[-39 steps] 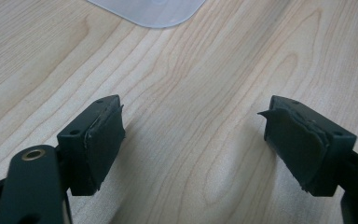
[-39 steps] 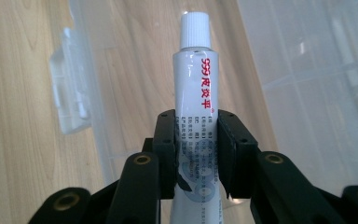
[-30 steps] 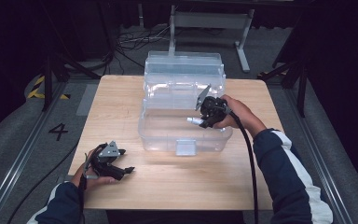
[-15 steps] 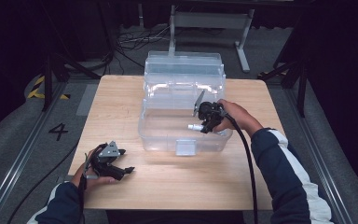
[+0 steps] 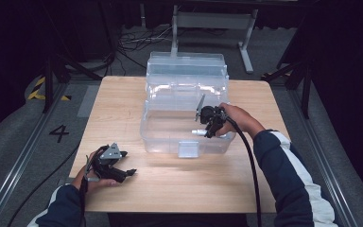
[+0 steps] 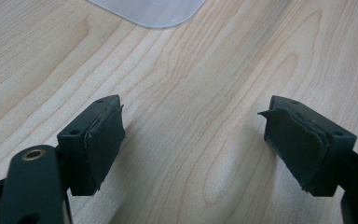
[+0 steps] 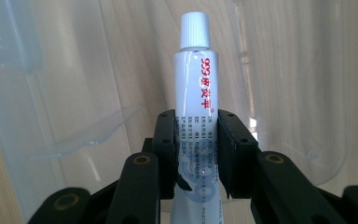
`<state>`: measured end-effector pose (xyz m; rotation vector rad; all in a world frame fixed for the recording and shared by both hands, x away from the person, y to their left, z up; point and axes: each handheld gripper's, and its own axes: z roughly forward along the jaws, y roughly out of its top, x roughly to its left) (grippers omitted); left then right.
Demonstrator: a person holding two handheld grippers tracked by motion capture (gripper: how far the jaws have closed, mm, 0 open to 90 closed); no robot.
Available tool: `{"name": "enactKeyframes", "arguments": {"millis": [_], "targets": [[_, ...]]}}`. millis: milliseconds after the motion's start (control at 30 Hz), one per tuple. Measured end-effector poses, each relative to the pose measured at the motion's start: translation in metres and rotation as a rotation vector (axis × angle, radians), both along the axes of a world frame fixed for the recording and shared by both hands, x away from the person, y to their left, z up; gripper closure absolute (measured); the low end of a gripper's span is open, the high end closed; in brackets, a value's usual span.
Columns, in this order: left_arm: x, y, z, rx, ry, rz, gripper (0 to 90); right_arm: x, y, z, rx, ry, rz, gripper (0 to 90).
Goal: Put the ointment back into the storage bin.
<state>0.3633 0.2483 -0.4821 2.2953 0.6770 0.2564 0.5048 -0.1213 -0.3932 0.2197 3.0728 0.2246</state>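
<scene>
Right gripper view: right gripper (image 7: 196, 149) clamps a white ointment tube (image 7: 196, 88) inside the clear storage bin (image 5: 185, 101)
Lower it level onto the bin floor before releasing; left gripper (image 6: 193, 140), jaws apart and empty, idles on the table (image 5: 123, 101) before the bin

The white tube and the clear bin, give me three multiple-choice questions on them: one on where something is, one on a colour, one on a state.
1. Where is the white tube?
A. Flat on the bare table
B. Held inside the clear plastic bin
C. On the floor

2. What colour is the large lettering on the tube?
A. Red
B. Green
C. Yellow

3. How do the jaws of the left gripper stand?
A. Shut on the tube
B. Shut on a cloth
C. Open, with nothing between them

Answers: 1 B, the right gripper view shows the bin's clear walls around the tube, and the high view shows the right gripper over the bin. 2 A, the characters on the tube are red. 3 C, the left gripper view shows bare wooden table between the parted jaws.
</scene>
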Motion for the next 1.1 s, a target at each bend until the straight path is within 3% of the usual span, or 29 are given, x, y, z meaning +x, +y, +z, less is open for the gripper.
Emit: {"name": "enactKeyframes", "arguments": {"millis": [200,600,900,1100], "targets": [[0.000,0.000,0.000,0.000,0.001,0.001,20.0,-0.002,0.002,-0.005,-0.018,0.019,0.025,70.8],[0.000,0.000,0.000,0.000,0.000,0.001,20.0,-0.001,0.001,-0.002,-0.001,0.008,0.021,68.4],[0.000,0.000,0.000,0.000,0.000,0.001,20.0,-0.002,-0.001,0.002,0.027,-0.005,0.004,67.1],[0.000,0.000,0.000,0.000,0.001,0.001,20.0,-0.002,-0.007,0.011,0.095,-0.032,-0.018,65.7]]}}
